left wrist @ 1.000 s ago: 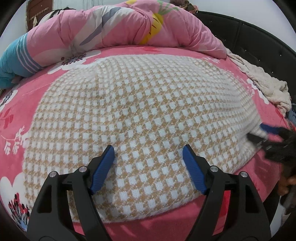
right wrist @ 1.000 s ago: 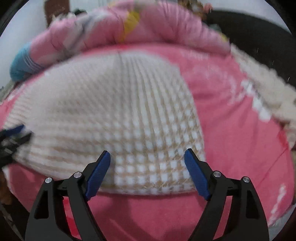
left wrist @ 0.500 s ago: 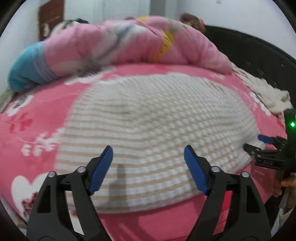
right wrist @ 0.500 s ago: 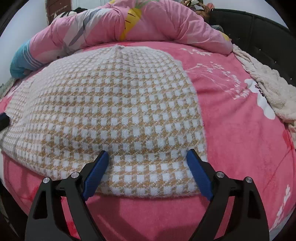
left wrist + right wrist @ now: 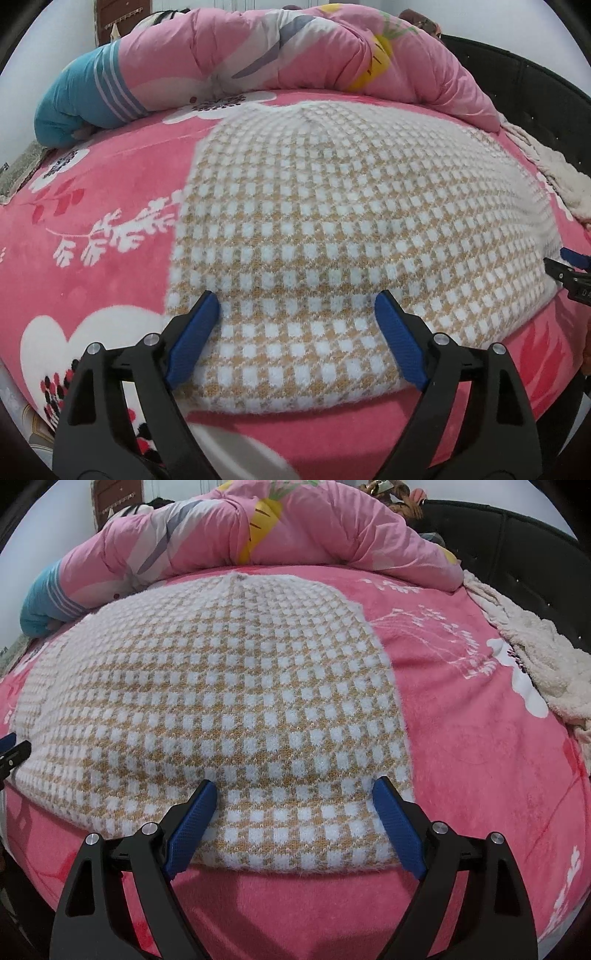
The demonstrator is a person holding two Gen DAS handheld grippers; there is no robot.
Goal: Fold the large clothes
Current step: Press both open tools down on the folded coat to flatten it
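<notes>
pink floral bed cover [image 5: 96, 266] underneath, dark headboard [image 5: 524, 550] behind. checked knit garment [image 5: 332, 229] spread flat across the middle of the bed, tan and white squares, lying as a broad rounded rectangle with tidy edges; sleeves not visible, so possibly already tucked in, though impossible to confirm. judged early to midway: laid out and smoothed, with the main fold over still to do. left gripper [image 5: 297, 332] over the near left corner of the hem, jaws opening, fabric lying below them but not pinched. right gripper [image 5: 295, 816] over the near right corner of the hem, released and wide, nothing clamped. each gripper also glimpsed at the edge of the other's view. likely next: pinching both near corners and carrying the hem toward the far edge. rolled pink quilt [image 5: 295, 55] piled just beyond the far edge of the garment, leaving little spare room there. cream fluffy blanket [image 5: 535, 657] heaped along the right side near the headboard, clear of the garment. nothing resting on the garment itself.
</notes>
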